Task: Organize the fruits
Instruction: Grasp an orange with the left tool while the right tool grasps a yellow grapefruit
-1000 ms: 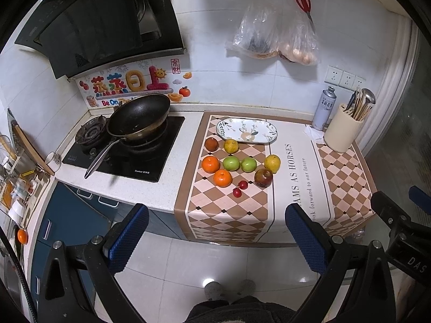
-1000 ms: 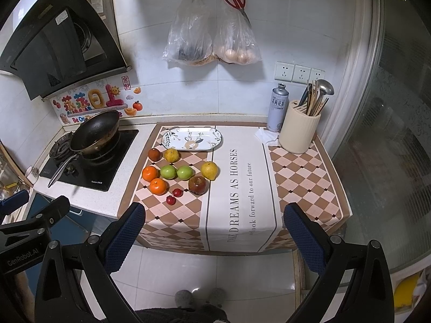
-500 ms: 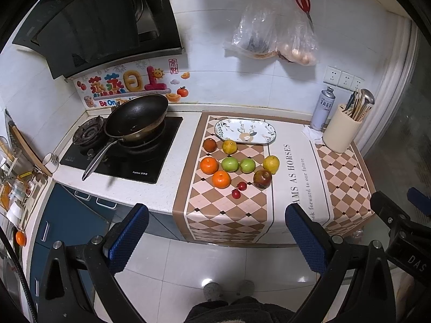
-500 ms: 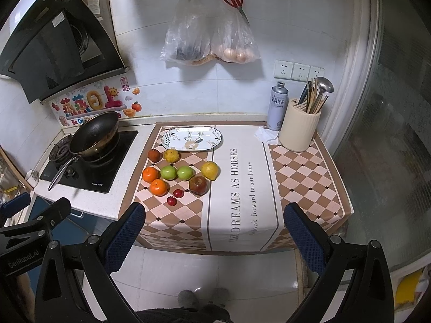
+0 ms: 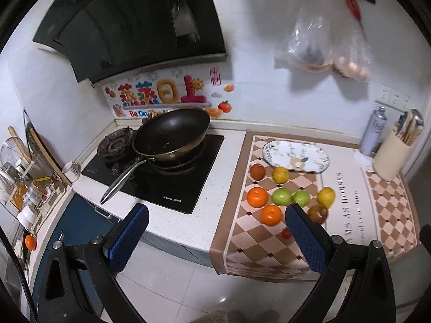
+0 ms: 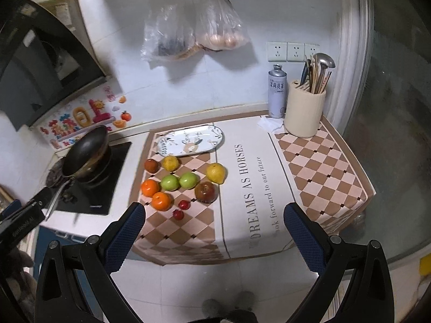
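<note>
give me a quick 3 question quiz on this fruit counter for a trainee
1. True or false: the patterned plate already holds fruit.
2. How many green apples lie on the checked mat?
3. Multiple choice: the dark red apple lies nearest to which? A) the utensil holder B) the yellow pear C) the wok

Key
1. False: it is bare, and all the fruit lies on the mat in front of it.
2. Two, side by side.
3. B.

Both sets of tongs, left and right, are open and empty.
</note>
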The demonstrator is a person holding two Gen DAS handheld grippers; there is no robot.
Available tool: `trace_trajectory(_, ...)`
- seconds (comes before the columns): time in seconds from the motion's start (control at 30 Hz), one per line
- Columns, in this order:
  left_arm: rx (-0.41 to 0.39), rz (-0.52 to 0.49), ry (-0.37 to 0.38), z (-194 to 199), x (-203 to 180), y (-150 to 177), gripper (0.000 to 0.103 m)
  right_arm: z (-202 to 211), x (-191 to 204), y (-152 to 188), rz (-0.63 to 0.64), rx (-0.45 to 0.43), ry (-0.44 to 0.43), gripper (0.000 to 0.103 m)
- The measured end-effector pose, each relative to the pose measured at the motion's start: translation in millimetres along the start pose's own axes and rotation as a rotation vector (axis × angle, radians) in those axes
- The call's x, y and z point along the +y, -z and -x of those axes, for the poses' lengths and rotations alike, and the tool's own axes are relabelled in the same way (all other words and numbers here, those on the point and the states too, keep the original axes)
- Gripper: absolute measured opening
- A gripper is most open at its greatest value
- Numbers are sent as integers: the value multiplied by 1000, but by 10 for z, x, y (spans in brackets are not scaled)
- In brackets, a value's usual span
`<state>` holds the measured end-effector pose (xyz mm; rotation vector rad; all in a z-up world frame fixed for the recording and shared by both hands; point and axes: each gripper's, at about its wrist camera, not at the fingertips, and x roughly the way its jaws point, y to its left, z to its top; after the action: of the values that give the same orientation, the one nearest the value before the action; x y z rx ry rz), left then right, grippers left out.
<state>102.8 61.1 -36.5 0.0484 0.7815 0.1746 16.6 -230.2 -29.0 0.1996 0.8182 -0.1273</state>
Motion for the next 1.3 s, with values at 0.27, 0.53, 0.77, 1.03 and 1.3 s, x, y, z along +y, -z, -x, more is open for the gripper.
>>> trace_trajectory(0.27, 78, -10, -8, -772, -34, -176, 103, -844, 118, -217, 7, 47, 44, 103)
trace_trajectory(0.53, 173, -35, -26, -1519, -300, -318, 103, -1933, 64, -491, 11, 159, 36, 103)
trace_trajectory(0.77, 303, -51, -21, -2257, -657, -403, 103, -2720, 0, -681, 27, 254, 17, 103)
trace_trajectory(1.03, 466, -77, 32, -2973, -968, -389, 103, -3422, -48, -794, 27, 345, 14, 103)
trace_trajectory(1.3, 709, 57, 138, -3676, -921, -174, 102, -4021, -91, -748, -1, 458, -7, 103)
